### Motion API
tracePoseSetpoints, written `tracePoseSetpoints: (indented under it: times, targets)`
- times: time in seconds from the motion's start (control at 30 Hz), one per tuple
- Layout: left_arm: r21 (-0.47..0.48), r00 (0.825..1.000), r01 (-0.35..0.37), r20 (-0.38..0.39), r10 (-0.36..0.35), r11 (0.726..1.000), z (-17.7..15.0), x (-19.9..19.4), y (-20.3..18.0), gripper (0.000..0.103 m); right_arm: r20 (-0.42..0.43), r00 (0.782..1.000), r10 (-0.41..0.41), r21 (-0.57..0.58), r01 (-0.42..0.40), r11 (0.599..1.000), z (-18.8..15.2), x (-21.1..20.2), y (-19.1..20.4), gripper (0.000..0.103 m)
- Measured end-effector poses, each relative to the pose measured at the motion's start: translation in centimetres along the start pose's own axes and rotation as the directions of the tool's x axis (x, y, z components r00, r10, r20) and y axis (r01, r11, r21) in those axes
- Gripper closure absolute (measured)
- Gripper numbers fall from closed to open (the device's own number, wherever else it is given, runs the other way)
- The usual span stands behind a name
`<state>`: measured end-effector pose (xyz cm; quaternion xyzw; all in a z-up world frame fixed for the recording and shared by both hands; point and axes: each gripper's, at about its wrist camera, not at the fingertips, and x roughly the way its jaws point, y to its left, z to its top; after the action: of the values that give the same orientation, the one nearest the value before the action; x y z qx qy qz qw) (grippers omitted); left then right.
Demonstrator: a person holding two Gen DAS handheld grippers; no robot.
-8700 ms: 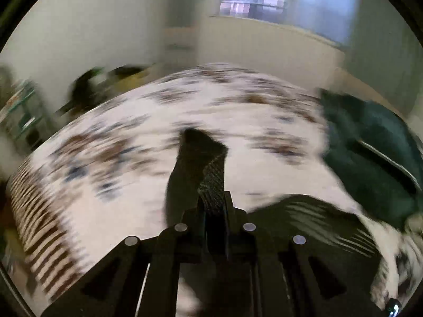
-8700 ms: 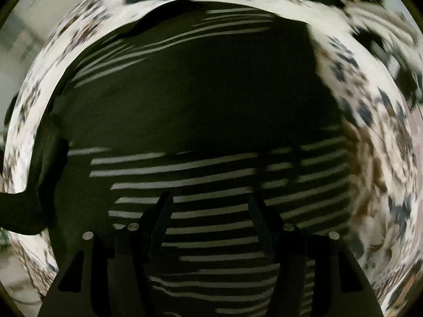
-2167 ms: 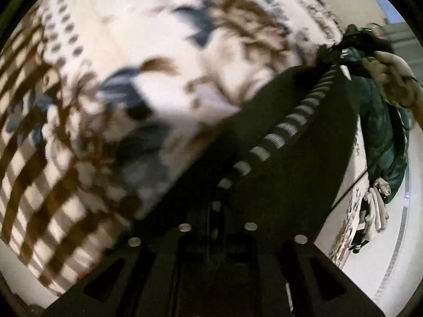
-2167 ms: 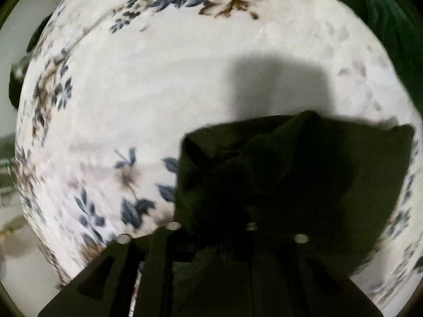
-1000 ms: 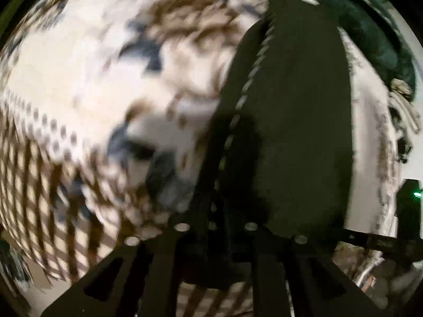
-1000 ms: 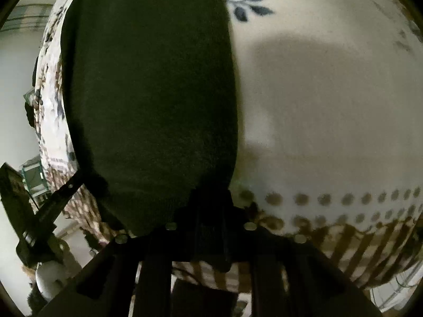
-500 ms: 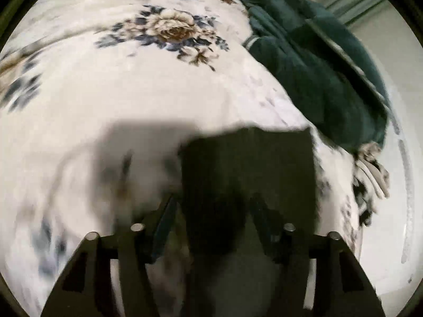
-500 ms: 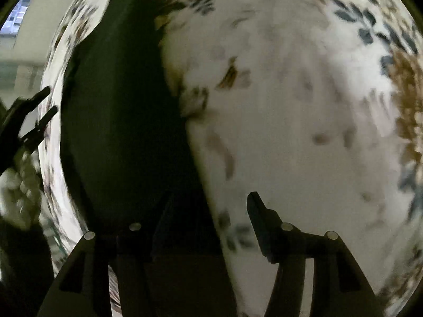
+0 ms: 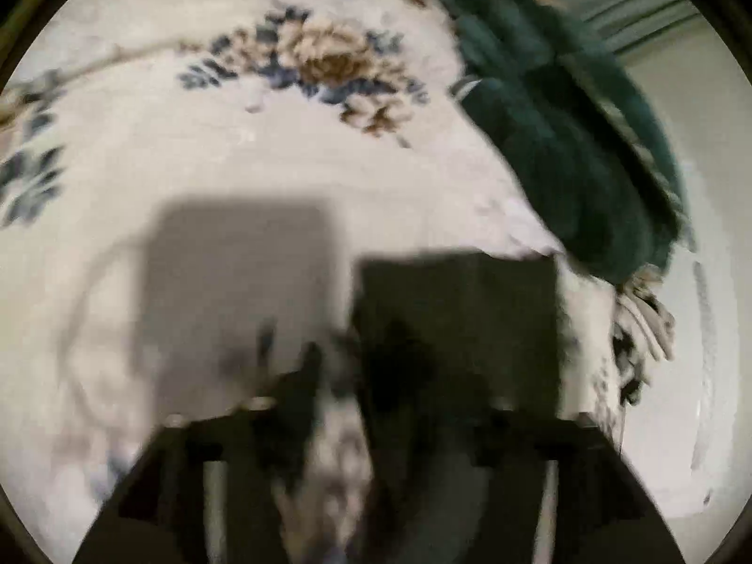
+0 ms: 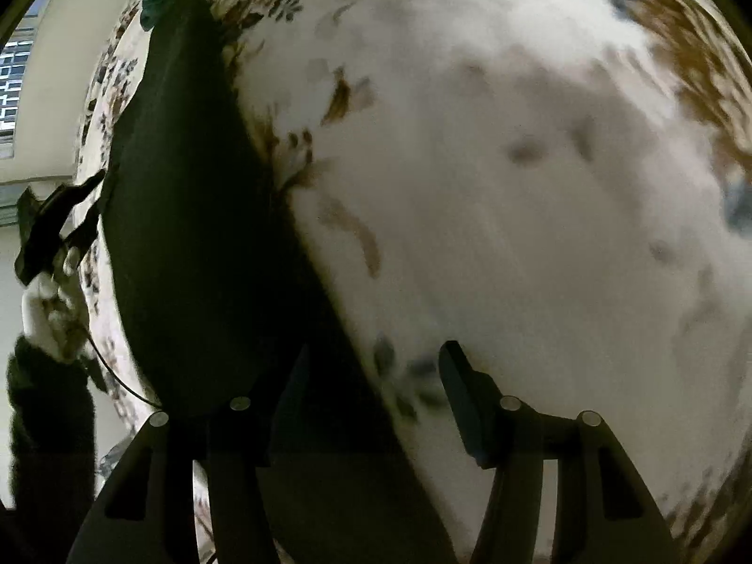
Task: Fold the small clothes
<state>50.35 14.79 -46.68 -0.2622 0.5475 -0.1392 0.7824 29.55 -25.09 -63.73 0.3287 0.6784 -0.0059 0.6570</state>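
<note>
Left gripper (image 9: 399, 376): jaws opening, nothing clamped; the dark folded garment (image 9: 460, 324) lies flat under and just ahead of the tips. Right gripper (image 10: 371, 376): jaws apart, empty, left finger over the garment's edge, right finger over the bare floral bedspread (image 10: 517, 164). Progress, my read: this piece looks folded into a compact rectangle and released, so it's basically done; the green clothing pile (image 9: 564, 141) at the far edge looks left to do. Both grippers pitch steeply down over the bed. The person's left hand (image 10: 47, 301) shows at the frame edge in the right wrist view.
</note>
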Motion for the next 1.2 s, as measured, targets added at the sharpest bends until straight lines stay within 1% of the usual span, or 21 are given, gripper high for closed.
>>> tracePoseSetpoints:
  times: [0.07,0.13,0.2,0.27,0.3,0.37,0.43,0.5,0.57,0.6,0.63,0.67,0.7,0.77,0.8,0.83,0.93,1.03,1.1,1.17,1.2]
  targets:
    - [0.026,1.000,0.011,-0.002,-0.011,1.000,-3.4,-2.6,-1.1,0.047,-0.018,1.000,0.022,0.006,-0.022,1.000,-1.3,-1.3,-0.9,0.044]
    - [0.052,1.000,-0.010,-0.021,0.011,0.999,-8.7,-5.7,-2.2,0.047,-0.051,0.998,0.029,0.014,-0.028,0.999,-3.8,-2.2,-1.5,0.044]
    - [0.030,0.998,-0.040,-0.049,0.041,0.999,-15.2,-8.7,-2.3,0.047,-0.084,0.996,0.029,0.018,-0.028,0.999,-6.0,-2.6,-1.9,0.044]
    - [0.001,0.996,-0.076,-0.041,0.076,0.997,-19.8,-10.7,-2.1,0.047,-0.094,0.996,-0.006,0.001,0.006,1.000,-8.7,-3.2,-2.6,0.044]
    - [-0.011,0.994,-0.104,-0.030,0.103,0.995,-22.6,-11.9,-1.9,0.047,-0.072,0.997,-0.034,-0.018,0.033,0.999,-10.3,-3.7,-2.8,0.044]
    - [-0.057,0.991,-0.127,-0.050,0.124,0.990,-26.7,-12.5,-1.5,0.047,-0.046,0.997,-0.065,-0.049,0.063,0.997,-12.5,-4.1,-2.9,0.046]
    - [-0.118,0.987,-0.137,-0.095,0.126,0.983,-30.6,-11.8,-1.1,0.047,-0.038,0.996,-0.078,-0.076,0.075,0.994,-14.6,-4.2,-3.7,0.059]
    - [-0.131,0.984,-0.142,-0.125,0.126,0.981,-32.8,-10.2,-1.2,0.048,-0.040,0.996,-0.076,-0.097,0.072,0.993,-16.0,-3.4,-3.3,0.060]
    - [-0.106,0.977,-0.187,-0.128,0.173,0.977,-34.4,-8.7,-1.6,0.052,-0.050,0.997,-0.066,-0.114,0.060,0.992,-17.3,-2.7,-3.4,0.059]
    - [-0.077,0.977,-0.199,-0.095,0.192,0.977,-35.0,-7.9,-1.9,0.071,-0.054,0.997,-0.064,-0.127,0.057,0.990,-17.7,-2.1,-3.2,0.059]
    - [-0.059,0.978,-0.194,-0.085,0.189,0.979,-35.2,-7.4,-2.1,0.084,-0.058,0.996,-0.067,-0.138,0.058,0.989,-17.9,-1.2,-2.7,0.059]
    - [-0.025,0.972,-0.225,-0.078,0.223,0.974,-35.3,-6.7,-2.5,0.099,-0.068,0.996,-0.062,-0.147,0.052,0.988,-18.2,-0.6,-3.1,0.058]
    - [-0.017,0.965,-0.252,-0.077,0.250,0.967,-35.2,-6.4,-2.7,0.099,-0.097,0.994,-0.041,-0.146,0.026,0.989,-18.5,0.6,-3.2,0.057]
    - [-0.055,0.973,-0.227,-0.050,0.225,0.972,-34.8,-7.3,-2.9,0.100,-0.136,0.990,-0.046,-0.116,0.030,0.993,-18.9,2.4,-3.3,0.060]
    - [-0.058,0.973,-0.229,-0.033,0.228,0.972,-34.6,-8.3,-3.1,0.100,-0.131,0.991,-0.032,-0.106,0.018,0.994,-19.3,3.0,-3.2,0.084]
    - [-0.060,0.977,-0.212,-0.025,0.211,0.975,-34.4,-9.1,-3.3,0.100,-0.121,0.992,-0.039,-0.101,0.027,0.994,-19.6,3.1,-3.1,0.095]
    - [-0.027,0.976,-0.216,-0.027,0.215,0.976,-33.6,-10.5,-3.8,0.100,-0.086,0.996,-0.016,-0.103,0.007,0.995,-20.5,2.9,-2.5,0.095]
    - [-0.002,0.966,-0.245,-0.086,0.244,0.969,-33.6,-9.0,-2.1,0.097,-0.078,0.997,-0.011,-0.134,0.001,0.991,-21.0,3.0,-2.3,0.095]
    - [-0.048,0.965,-0.216,-0.162,0.205,0.975,-34.0,-8.2,-0.3,0.095,-0.082,0.995,-0.063,-0.180,0.047,0.983,-20.9,3.4,-2.1,0.092]
    - [-0.126,0.986,-0.115,-0.133,0.098,0.985,-34.8,-9.6,0.6,0.089,-0.092,0.994,-0.065,-0.192,0.046,0.980,-20.7,3.3,-2.0,0.084]
    - [-0.151,0.992,-0.079,-0.104,0.064,0.985,-35.5,-10.4,0.8,0.087,-0.098,0.994,-0.053,-0.183,0.035,0.982,-20.7,3.1,-2.0,0.074]
